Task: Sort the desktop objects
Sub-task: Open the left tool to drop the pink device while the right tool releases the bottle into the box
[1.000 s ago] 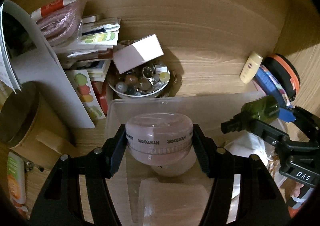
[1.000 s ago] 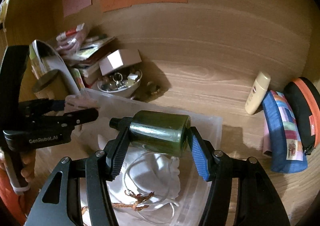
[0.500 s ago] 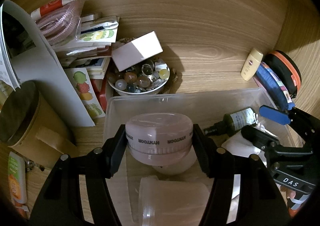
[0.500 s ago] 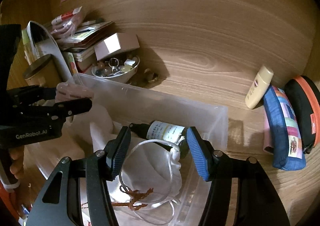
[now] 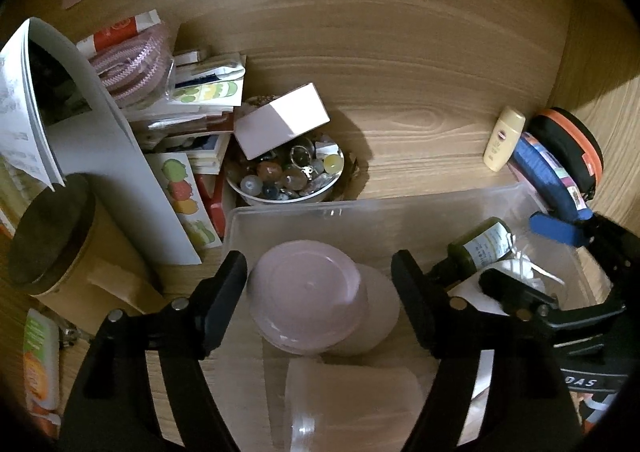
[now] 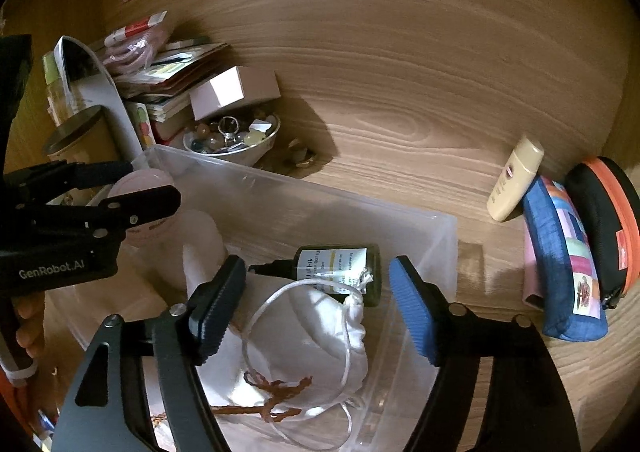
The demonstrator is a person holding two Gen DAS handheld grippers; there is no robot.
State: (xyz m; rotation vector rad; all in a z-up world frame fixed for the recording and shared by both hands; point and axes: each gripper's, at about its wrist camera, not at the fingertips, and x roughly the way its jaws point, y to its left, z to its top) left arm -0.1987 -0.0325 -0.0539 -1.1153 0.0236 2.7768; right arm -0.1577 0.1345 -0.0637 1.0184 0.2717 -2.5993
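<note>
Both tools gape wide over the clear bin [image 6: 440,236], holding nothing: left tool [image 5: 320,292] above the pink jar [image 5: 308,296], seemingly tilted; right tool [image 6: 316,304] above the green bottle [image 6: 340,268] beside a white pouch [image 6: 312,332].

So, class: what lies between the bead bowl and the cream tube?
Bare wood desk lies between the bead bowl and cream tube, as the left wrist view shows.

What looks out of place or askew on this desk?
A white box sits tilted on the rim of the bowl of beads, not flat. In the clear bin, the green bottle lies on its side against a white pouch.
</note>
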